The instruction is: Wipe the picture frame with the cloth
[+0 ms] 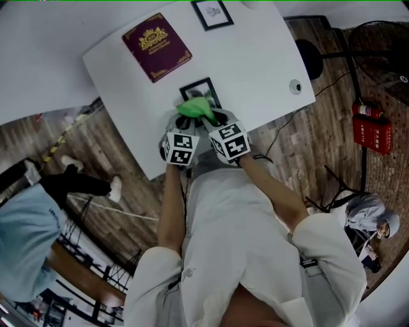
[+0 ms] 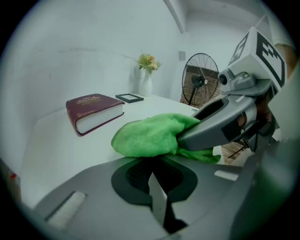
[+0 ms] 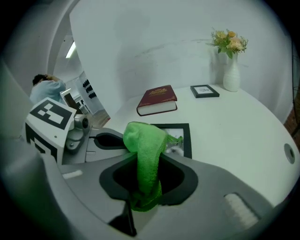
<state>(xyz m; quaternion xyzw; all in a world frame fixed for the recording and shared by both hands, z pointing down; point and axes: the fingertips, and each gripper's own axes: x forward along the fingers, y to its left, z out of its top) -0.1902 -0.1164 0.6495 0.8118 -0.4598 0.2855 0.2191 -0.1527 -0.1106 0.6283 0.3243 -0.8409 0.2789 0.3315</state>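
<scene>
A black picture frame lies flat on the white table, close to its front edge. A green cloth is bunched over the frame's near side. My right gripper is shut on this cloth, which stands up out of its jaws. Just to its left, my left gripper has its jaws closed together, and I see nothing between them. In the left gripper view the right gripper crosses in front, and the cloth hides the frame.
A maroon book lies at the table's far left. A small frame and a white vase of flowers stand at the back. A round cable hole is at the right. A fan stands beyond the table, and people are nearby.
</scene>
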